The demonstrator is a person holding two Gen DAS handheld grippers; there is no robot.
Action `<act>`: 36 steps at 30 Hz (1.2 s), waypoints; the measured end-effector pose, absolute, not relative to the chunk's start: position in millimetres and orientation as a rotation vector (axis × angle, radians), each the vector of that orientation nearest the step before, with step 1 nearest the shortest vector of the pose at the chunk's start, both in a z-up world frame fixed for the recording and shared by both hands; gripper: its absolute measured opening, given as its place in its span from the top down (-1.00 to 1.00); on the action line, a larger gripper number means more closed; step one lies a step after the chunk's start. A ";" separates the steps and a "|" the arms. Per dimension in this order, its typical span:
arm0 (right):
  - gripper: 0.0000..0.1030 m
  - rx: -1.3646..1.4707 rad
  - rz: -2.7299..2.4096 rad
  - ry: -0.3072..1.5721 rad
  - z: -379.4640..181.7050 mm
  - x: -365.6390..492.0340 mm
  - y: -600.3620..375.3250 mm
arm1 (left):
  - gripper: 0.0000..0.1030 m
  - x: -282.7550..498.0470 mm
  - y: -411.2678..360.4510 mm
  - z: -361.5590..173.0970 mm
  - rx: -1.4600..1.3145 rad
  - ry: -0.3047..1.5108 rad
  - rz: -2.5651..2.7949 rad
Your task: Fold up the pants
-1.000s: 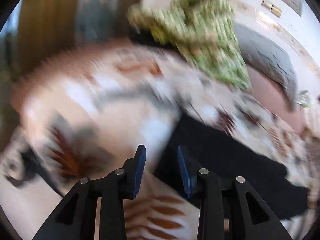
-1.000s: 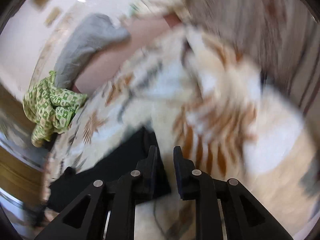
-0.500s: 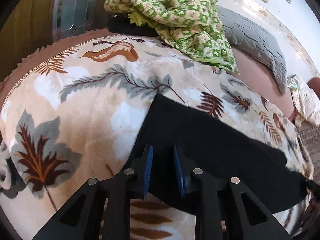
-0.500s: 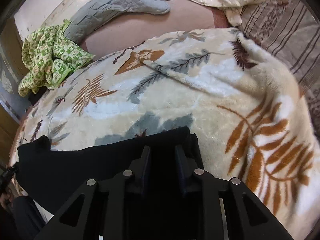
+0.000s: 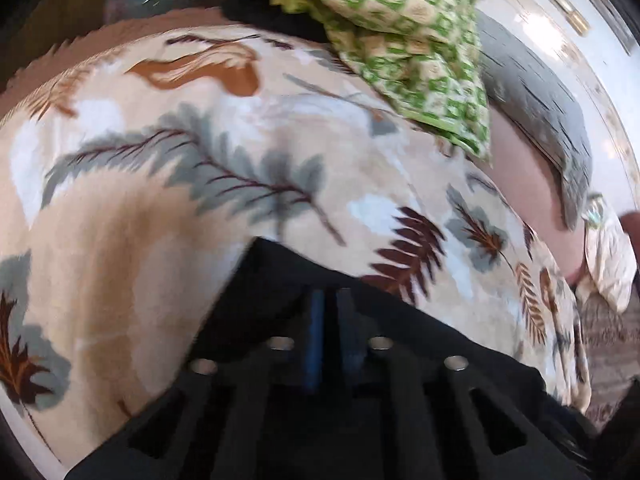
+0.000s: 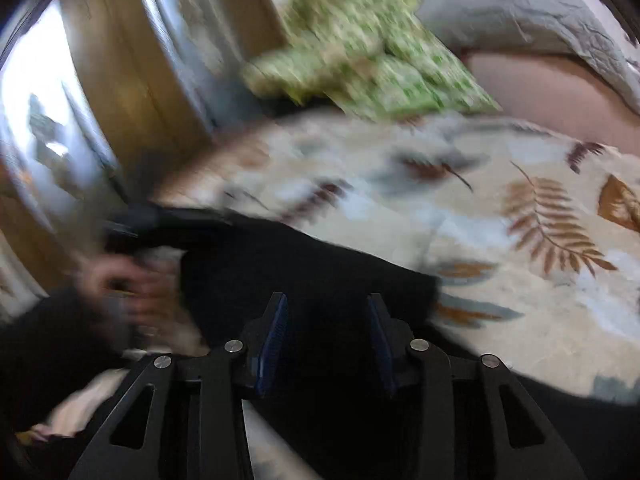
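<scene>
Black pants [image 5: 440, 344] lie along the near edge of a leaf-patterned blanket [image 5: 200, 140]. My left gripper [image 5: 330, 294] points down at the pants' left end. Its blue pads are drawn together with black cloth pinched between them. In the right wrist view the same pants [image 6: 300, 256] stretch from the left to under my right gripper [image 6: 327, 300]. Its jaws are opening and the pads stand apart above the dark cloth without pressing on it. At the left of that view a blurred hand [image 6: 132, 288] holds the other gripper at the pants' far end.
A crumpled green patterned cloth [image 5: 408, 40] and a grey pillow [image 5: 540, 100] lie at the head of the bed. A cream cloth [image 5: 608, 256] sits at the right edge. Wooden panelling [image 6: 132, 80] stands close beside the bed on the left.
The left gripper's jaws have closed on the pants' end as it sank toward it. The right gripper has swung fast to the left along the pants, rolled, and its jaws have widened.
</scene>
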State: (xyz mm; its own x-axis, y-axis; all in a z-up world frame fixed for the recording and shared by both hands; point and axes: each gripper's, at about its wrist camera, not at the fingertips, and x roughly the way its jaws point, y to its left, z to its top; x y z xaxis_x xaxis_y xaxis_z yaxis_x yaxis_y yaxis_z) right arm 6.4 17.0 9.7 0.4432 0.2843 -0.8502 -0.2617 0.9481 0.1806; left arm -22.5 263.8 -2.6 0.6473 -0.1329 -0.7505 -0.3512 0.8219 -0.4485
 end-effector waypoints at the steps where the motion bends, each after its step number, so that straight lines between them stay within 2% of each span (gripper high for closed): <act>1: 0.47 0.002 0.278 1.120 -7.7 14.1 13.9 | 0.85 -23.2 266.2 -4.0 -0.620 0.869 0.128; 2: 0.48 0.050 0.271 1.147 -22.9 19.1 5.0 | 0.89 -21.7 267.6 -5.3 -0.613 0.869 0.133; 6: 0.48 0.182 0.272 1.139 -20.4 24.7 -10.7 | 0.89 -26.7 262.1 -8.9 -0.559 0.842 0.140; 10: 0.32 0.218 0.283 1.076 3.8 21.8 -2.5 | 0.89 -31.1 249.8 -5.9 -0.527 0.837 0.152; 12: 0.17 0.221 0.327 1.001 13.3 23.1 8.1 | 0.89 -34.0 246.3 -3.8 -0.519 0.839 0.153; 14: -0.17 0.176 0.325 0.996 9.0 26.6 16.1 | 0.89 -33.4 243.7 -3.1 -0.504 0.843 0.159; 16: -0.21 0.126 0.264 1.144 -26.6 35.9 18.1 | 0.89 -31.5 242.5 -2.5 -0.491 0.847 0.160; 17: -0.20 0.144 0.256 1.125 -32.9 33.7 15.5 | 0.89 -30.4 241.7 -2.1 -0.482 0.848 0.162; 21: -0.19 0.121 0.264 1.115 -15.4 31.5 20.4 | 0.89 -25.8 234.1 0.1 -0.419 0.853 0.172; 26: -0.19 0.251 0.304 1.045 26.1 -1.2 3.6 | 0.87 -24.7 229.3 11.1 -0.374 0.876 0.148; 28: -0.23 0.238 0.300 1.031 38.6 -17.4 1.9 | 0.80 -29.1 226.4 25.3 -0.371 0.882 0.147; 30: -0.37 0.178 0.256 1.045 38.6 -34.8 0.7 | 0.68 -37.5 220.2 42.4 -0.362 0.846 0.128; 31: -0.55 0.158 0.227 1.065 32.4 -40.5 -1.4 | 0.63 -43.9 211.1 52.4 -0.369 0.820 0.078; 32: -0.66 0.133 0.184 1.116 16.4 -45.5 -3.3 | 0.48 -46.9 202.1 56.7 -0.360 0.810 0.039; 33: -0.68 0.117 0.161 1.179 -0.9 -47.2 -4.6 | 0.33 -48.4 195.3 57.0 -0.339 0.812 0.021; 34: -0.67 0.077 0.175 1.145 -5.1 -51.5 -3.4 | 0.04 -47.4 183.7 53.6 -0.286 0.828 0.013; 35: -0.70 0.018 0.193 1.078 -2.1 -56.1 1.0 | -0.07 -43.7 173.4 44.3 -0.222 0.865 0.018; 36: -0.70 -0.042 0.210 1.082 -2.4 -56.5 7.5 | -0.06 -35.3 166.3 28.3 -0.180 0.951 0.009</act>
State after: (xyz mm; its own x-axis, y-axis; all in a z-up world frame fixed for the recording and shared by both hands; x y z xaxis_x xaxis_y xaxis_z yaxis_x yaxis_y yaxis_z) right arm -56.5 7.5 -2.4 0.4521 0.1490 -0.8794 -0.1905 0.9793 0.0680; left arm -35.3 166.3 28.3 0.5822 -0.0712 -0.8099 -0.0874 0.9849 -0.1494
